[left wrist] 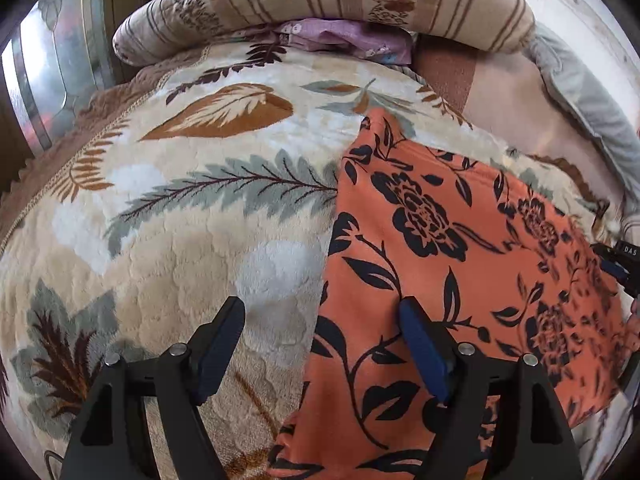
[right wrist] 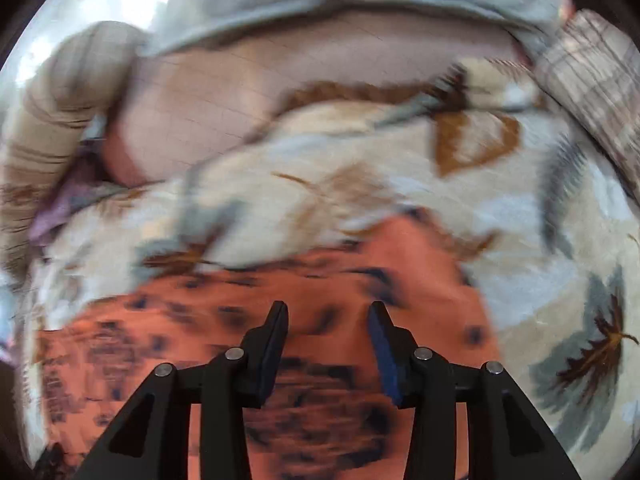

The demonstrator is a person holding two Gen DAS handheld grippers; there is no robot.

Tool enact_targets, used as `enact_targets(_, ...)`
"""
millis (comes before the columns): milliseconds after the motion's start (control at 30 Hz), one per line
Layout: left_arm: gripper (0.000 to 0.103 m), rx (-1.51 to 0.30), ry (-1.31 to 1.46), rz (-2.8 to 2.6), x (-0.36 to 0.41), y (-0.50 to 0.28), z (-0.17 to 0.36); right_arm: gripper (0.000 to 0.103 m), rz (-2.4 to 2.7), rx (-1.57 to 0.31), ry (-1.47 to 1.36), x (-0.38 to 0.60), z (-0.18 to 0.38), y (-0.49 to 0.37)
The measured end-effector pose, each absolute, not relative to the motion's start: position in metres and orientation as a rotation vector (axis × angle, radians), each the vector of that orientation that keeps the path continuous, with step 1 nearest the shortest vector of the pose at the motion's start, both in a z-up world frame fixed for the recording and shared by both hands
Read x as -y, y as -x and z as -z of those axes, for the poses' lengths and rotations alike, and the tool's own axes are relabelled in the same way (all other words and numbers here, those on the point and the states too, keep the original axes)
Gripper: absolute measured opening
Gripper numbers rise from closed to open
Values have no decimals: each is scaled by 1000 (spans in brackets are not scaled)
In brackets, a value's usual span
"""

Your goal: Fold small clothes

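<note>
An orange garment with black flowers (left wrist: 452,264) lies flat on a cream leaf-patterned blanket (left wrist: 192,208). My left gripper (left wrist: 322,312) is open and empty, hovering over the garment's left edge, one finger over the blanket and one over the cloth. In the right wrist view the same garment (right wrist: 280,320) is blurred by motion. My right gripper (right wrist: 328,312) is open and empty above it. The right gripper also shows at the far right edge of the left wrist view (left wrist: 622,262).
A striped beige rolled quilt (left wrist: 320,4) and a purple cloth (left wrist: 344,38) lie at the bed's far end. A grey quilt (left wrist: 584,96) and a pink sheet (left wrist: 508,100) lie to the right. A metal frame (left wrist: 44,64) stands at the left.
</note>
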State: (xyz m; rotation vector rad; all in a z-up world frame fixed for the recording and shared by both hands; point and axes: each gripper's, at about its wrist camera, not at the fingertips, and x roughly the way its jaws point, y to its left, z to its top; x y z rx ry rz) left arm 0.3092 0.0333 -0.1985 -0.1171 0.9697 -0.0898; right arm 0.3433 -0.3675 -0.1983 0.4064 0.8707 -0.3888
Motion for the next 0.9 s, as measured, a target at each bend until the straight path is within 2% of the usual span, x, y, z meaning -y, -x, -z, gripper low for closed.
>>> enact_targets(200, 80, -959, 108, 93, -36, -306, 194, 45, 62, -919, -348, 257, 181, -395)
enact_targets(367, 80, -985, 73, 103, -33, -308, 201, 45, -10, -1036, -257, 185, 211, -444)
enact_targets(433, 80, -990, 71, 111, -33, -309, 202, 47, 49, -1017, -200, 175, 222, -451)
enact_targets(600, 80, -975, 86, 114, -36, -308, 193, 47, 31, -955, -315, 203, 196, -425)
enact_targets(900, 80, -853, 66, 134, -26, -286, 162, 47, 113, -905, -456, 320, 141, -282)
